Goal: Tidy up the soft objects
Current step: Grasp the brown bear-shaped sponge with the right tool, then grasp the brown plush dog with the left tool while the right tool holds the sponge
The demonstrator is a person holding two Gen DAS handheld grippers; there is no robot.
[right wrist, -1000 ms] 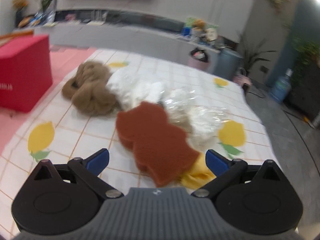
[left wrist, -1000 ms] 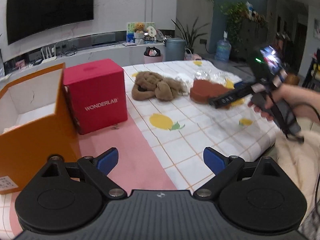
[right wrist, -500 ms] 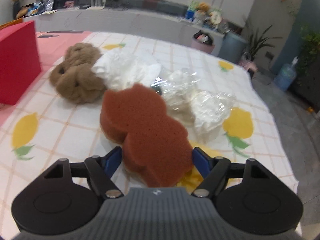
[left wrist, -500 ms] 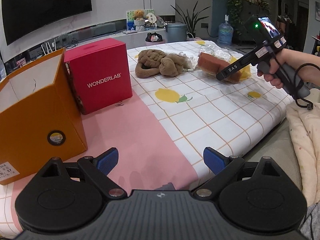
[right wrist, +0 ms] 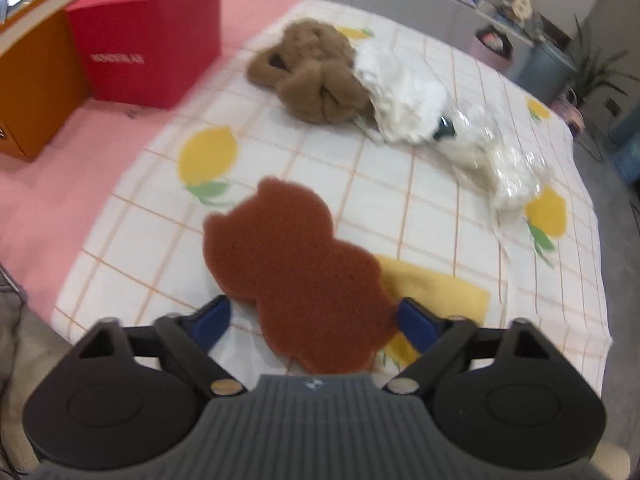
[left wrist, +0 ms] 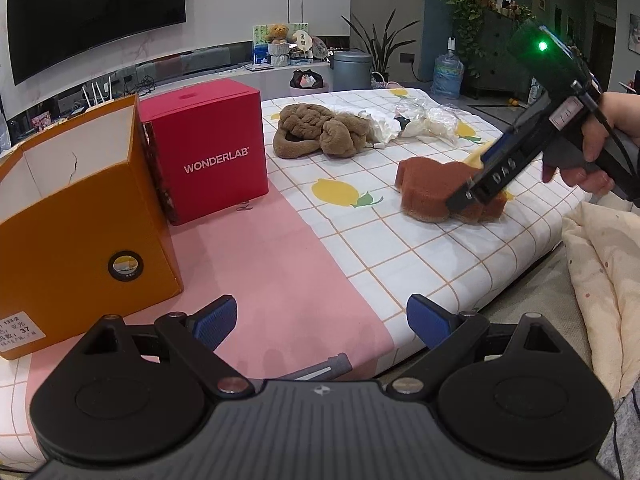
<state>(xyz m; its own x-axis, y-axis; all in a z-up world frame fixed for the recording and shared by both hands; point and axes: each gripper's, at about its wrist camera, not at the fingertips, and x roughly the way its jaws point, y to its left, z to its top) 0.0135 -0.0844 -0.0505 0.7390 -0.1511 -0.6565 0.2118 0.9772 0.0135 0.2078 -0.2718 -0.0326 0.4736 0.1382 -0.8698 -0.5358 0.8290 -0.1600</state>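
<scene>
The right gripper (right wrist: 310, 316) is tipped steeply down over the brown sponge (right wrist: 296, 276), its jaws opening; the sponge sits between the blue pads (right wrist: 210, 318), and the right-hand pad looks to be touching the sponge's edge while the left one stands just clear — no squeeze that I can see. In the left wrist view the sponge (left wrist: 436, 190) lies at about three o'clock from the red box (left wrist: 208, 148), on the lemon-print sheet (left wrist: 372, 256), with the right hand (left wrist: 600, 148) wrapped round the handle behind it. A yellow cloth (right wrist: 436, 288) pokes out from under the sponge toward four o'clock. Farther back, at roughly twelve o'clock from the sponge, the brown plush toy (right wrist: 312, 72) lies touching a crumpled white bundle (right wrist: 404, 96), and clear plastic wrap (right wrist: 508, 168) trails off beside that. The open orange box (left wrist: 80, 216) stands just beside the red one, at its nine o'clock. The left gripper (left wrist: 320, 320) hangs over the pink strip (left wrist: 260, 264) with jaws wide apart — nothing between them.
</scene>
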